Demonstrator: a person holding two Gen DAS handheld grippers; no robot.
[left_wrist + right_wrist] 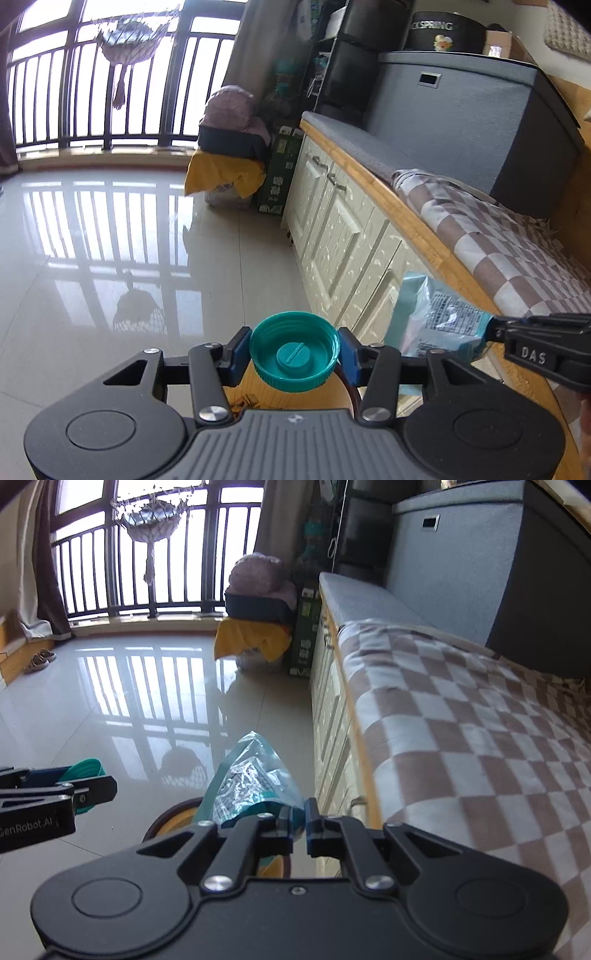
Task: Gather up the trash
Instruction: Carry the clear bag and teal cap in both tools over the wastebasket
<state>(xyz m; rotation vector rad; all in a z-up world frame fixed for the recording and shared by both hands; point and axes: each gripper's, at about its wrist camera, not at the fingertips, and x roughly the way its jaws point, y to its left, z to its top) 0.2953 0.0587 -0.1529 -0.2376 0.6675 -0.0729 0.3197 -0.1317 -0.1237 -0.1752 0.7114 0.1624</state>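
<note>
Left wrist view. The left gripper [294, 350] sits at lower centre of the frame. Its blue-padded fingers [236, 354] pinch a teal round plastic screw cap [294, 350] by its ribbed rim, hollow side facing the camera. At the right edge, the right gripper [491, 330] enters level, its tips closed on a crumpled pale-teal printed plastic wrapper [436, 321]. Directly below the cap, a round wooden surface with a dark rim [325, 391] is partly visible; whether it is a bin, a tray or a stool cannot be told. The glossy tiled floor [110, 258] fills the left half and is open as far as the balcony railing at upper left. A cream cabinet with a wooden edge [351, 229] runs diagonally from centre to lower right, just beside the wrapper.

Right wrist view. The fingers of the right gripper [304, 825] are pressed together on the lower end of the wrapper [251, 775], which stands up at centre frame. The left gripper [88, 790] shows at the left edge with the cap [83, 770] in it. The round wooden surface [173, 816] lies beneath both tools. A checked brown-and-white blanket [461, 720] covers the cabinet top on the right.

Progress, as a judgement: two trash items are collected and carried; neither is deposited. No trash container can be identified in either view, so disposal remains.

Clearance: the cabinet edge [354, 738] bounds the right side closely; free room lies over the floor to the left and ahead. The two grippers are near each other but apart.
</note>
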